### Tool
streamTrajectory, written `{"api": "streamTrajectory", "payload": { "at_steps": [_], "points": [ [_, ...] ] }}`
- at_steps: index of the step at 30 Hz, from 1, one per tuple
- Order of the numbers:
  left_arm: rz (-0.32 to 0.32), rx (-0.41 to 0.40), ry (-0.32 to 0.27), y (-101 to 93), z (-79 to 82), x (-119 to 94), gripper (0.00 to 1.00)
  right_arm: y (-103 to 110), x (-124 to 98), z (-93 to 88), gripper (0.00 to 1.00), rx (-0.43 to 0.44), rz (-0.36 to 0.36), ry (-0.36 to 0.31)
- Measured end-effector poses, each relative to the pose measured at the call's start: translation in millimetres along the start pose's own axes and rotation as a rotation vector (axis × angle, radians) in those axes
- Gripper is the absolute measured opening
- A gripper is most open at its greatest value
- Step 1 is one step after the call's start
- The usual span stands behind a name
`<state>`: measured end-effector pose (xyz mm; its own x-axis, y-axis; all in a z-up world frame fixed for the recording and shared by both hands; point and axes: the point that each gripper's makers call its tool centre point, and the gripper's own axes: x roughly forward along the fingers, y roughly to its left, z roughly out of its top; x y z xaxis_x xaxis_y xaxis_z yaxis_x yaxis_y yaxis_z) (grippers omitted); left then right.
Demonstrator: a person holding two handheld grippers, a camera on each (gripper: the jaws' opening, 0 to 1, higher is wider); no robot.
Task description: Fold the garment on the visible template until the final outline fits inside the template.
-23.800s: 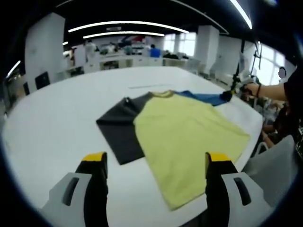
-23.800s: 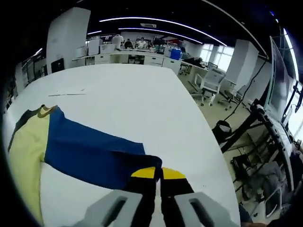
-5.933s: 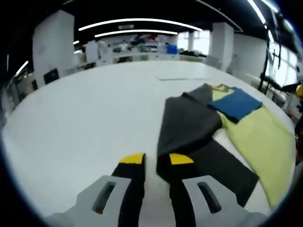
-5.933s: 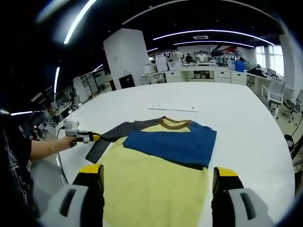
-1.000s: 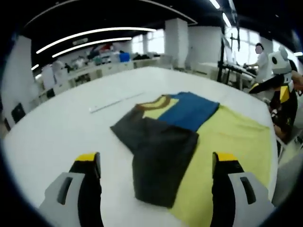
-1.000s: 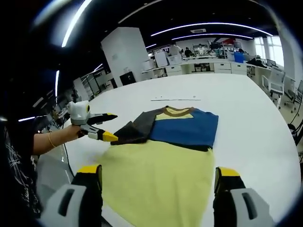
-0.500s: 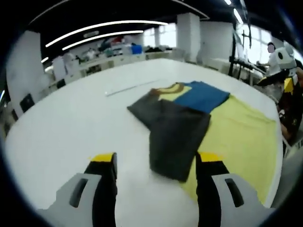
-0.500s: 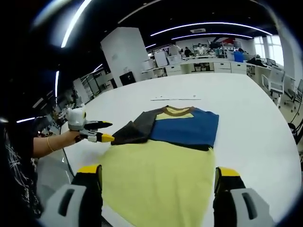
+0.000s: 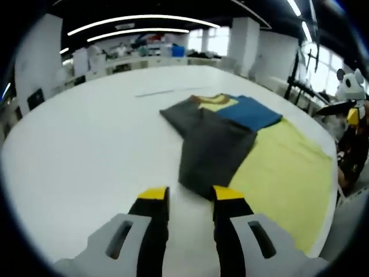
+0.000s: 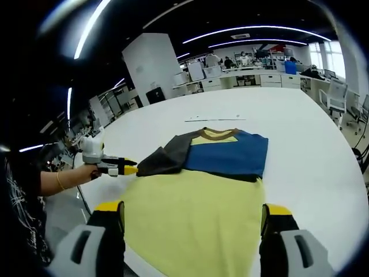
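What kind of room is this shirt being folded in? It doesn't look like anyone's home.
Most likely a large open-plan lab or workshop. The shirt lies on a big white table, long strip lights run across a dark ceiling, and workbenches with people at them stand at the back.

One shirt [image 10: 199, 196] lies on one table [image 10: 300, 138], with two sleeves: one dark grey [image 10: 164, 160], one blue [image 10: 228, 154]. One collar [image 10: 218, 134] shows. Two grippers: the left [image 10: 131, 169] and the right [image 10: 193, 214], two jaws each. One thin strip [image 10: 211, 119] lies beyond the shirt.
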<state>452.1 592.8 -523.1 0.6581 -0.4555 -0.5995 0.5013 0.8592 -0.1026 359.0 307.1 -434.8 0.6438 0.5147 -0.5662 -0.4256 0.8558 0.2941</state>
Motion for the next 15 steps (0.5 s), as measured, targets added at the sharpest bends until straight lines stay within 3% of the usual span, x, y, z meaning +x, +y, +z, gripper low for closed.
{"api": "streamTrajectory", "payload": {
  "at_steps": [15],
  "points": [
    [-0.046,-0.059,0.037,-10.0,-7.7,12.1,0.08,0.2,0.1,-2.4,0.99,0.008,-0.004,0.003]
  ]
}}
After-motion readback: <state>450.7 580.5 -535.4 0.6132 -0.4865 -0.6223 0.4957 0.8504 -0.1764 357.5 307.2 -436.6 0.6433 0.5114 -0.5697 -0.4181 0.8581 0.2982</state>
